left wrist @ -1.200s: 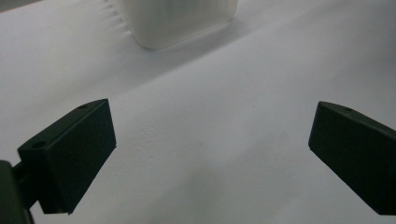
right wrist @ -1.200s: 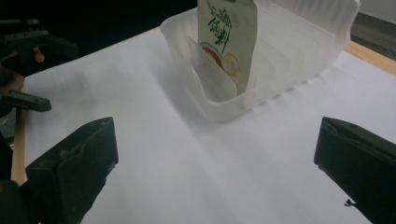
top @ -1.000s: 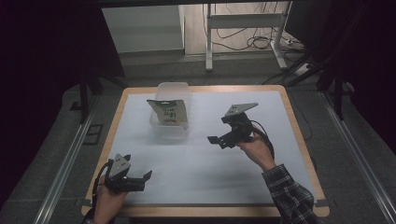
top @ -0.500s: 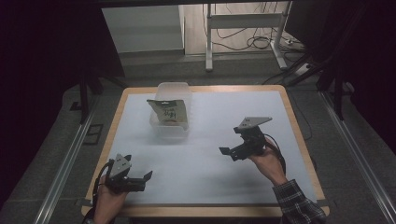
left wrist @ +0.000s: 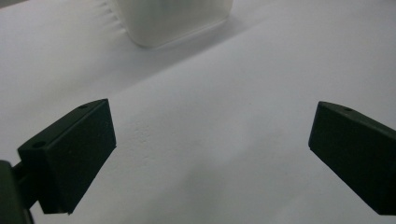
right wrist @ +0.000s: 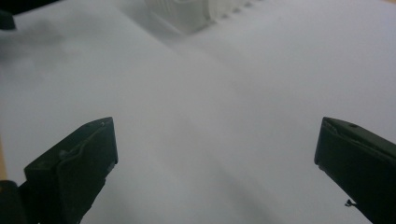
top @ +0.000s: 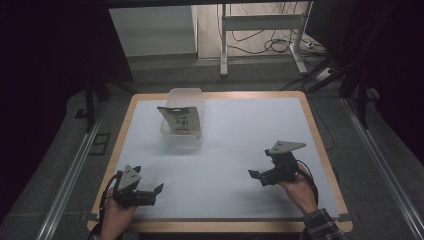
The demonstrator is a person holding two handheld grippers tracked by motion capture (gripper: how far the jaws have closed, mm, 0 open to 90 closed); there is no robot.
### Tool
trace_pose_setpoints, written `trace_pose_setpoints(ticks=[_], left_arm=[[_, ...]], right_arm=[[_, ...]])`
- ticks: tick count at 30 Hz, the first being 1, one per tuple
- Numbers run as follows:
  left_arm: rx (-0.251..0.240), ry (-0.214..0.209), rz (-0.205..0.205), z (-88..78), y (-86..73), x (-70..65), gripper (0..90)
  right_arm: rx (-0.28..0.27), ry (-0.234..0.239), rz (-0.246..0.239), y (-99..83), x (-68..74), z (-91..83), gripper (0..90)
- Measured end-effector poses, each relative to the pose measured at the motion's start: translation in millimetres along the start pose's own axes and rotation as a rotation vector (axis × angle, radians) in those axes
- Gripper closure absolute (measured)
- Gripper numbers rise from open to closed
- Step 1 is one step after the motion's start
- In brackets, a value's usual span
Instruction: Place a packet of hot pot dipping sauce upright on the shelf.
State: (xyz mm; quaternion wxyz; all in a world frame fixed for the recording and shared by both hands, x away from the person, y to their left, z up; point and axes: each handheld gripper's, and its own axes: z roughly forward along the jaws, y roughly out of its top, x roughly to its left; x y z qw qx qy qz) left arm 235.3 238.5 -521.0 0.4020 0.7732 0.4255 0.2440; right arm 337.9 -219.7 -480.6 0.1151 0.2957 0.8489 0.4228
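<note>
A clear plastic box [top: 172, 131] stands at the back left of the white table, with a dark green packet [top: 180, 118] leaning upright inside it. My left gripper [top: 156, 192] rests low near the front left corner, open and empty, well short of the box. The box's frosted wall [left wrist: 173, 18] shows ahead of the wide-apart left jaws. My right gripper [top: 256, 176] sits at the front right, jaws spread with nothing between them; its view looks across bare white tabletop toward the box [right wrist: 187, 11].
The white table surface [top: 235, 140] has a wooden rim [top: 320, 135]. Beyond the far edge stand metal desk legs [top: 223, 40] with cables on the floor. Rails [top: 70, 170] run along both sides.
My right gripper has drawn back from the middle of the table toward the front right and come down lower. The left gripper has stayed where it was.
</note>
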Motion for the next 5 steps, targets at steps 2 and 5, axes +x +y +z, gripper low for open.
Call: trace_pose_setpoints(ticks=[2, 5], left_arm=[[0.001, 0.001, 0.0, 0.2, 0.2, 0.0, 0.5], [0.0, 0.001, -0.001, 0.4, 0.5, -0.2, 0.5]], right_arm=[[0.016, 0.001, 0.013, -5.2, -2.3, 1.4, 0.0], [0.017, 0.007, 0.025, -6.9, -4.7, 2.6, 0.0]])
